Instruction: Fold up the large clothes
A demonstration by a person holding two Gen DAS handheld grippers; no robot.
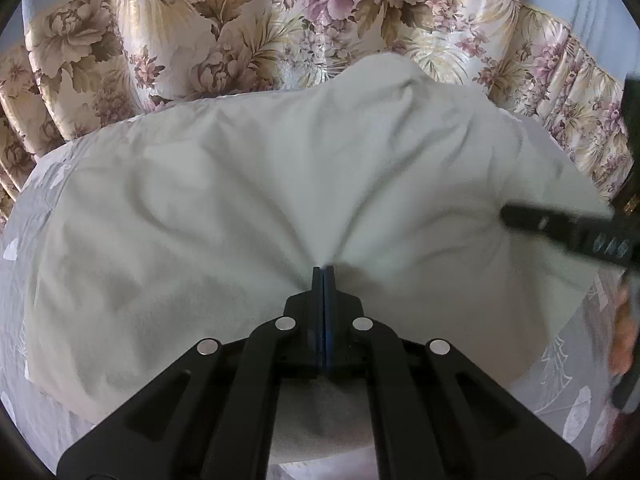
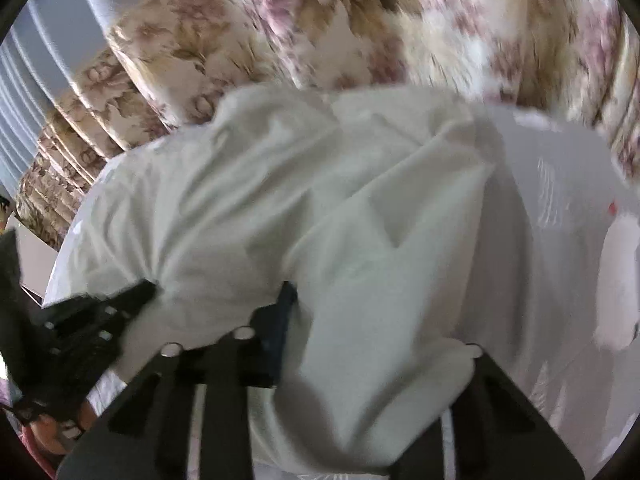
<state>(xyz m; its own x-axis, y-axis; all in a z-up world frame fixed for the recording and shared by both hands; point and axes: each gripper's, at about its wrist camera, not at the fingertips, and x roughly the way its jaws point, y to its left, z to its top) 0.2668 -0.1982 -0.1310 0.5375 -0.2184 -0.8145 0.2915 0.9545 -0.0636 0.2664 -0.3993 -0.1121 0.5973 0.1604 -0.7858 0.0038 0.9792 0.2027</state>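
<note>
On the pale patterned bed cover, a large white garment lies spread and creased, filling the middle of the left wrist view. Left gripper enters from 6 o'clock, level, pointing toward 12. Its blue-padded fingers are pressed together with a pinch of the garment's near edge between them; creases fan out from the pinch toward 10, 12 and 2 o'clock. Right gripper's body shows at 3 o'clock, blurred, over the cloth.

In the right wrist view, the right gripper comes in from 6 o'clock. One blue pad is visible; the garment drapes over the other finger, so the opening cannot be judged. Cloth rises from the fingers toward 12. Floral curtain hangs behind, from 9 through 3 o'clock.
</note>
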